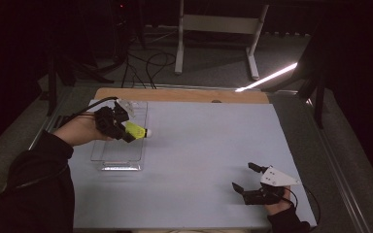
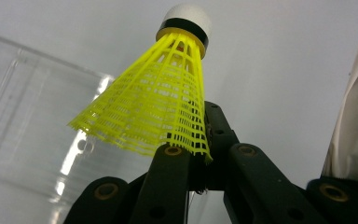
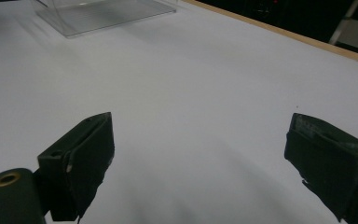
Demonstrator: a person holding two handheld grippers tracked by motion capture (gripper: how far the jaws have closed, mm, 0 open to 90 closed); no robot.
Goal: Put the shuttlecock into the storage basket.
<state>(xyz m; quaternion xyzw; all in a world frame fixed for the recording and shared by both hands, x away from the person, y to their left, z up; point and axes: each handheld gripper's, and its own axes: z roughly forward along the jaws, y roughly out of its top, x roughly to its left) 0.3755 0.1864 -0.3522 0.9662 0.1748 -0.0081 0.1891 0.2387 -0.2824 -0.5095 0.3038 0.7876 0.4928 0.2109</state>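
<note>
left hand-held gripper (image 2: 200, 163) pinches shuttlecock (image 2: 161, 102) skirt | high view: over clear tray (image 1: 119, 162)

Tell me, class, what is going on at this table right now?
A person works at a table covered by a pale sheet, with a two-jaw gripper in each hand. The left gripper is shut on the skirt of a yellow plastic shuttlecock with a white cork tip, holding it above a clear plastic box at the table's left side. The right gripper rests low near the front right corner, jaws wide open and holding nothing.
</note>
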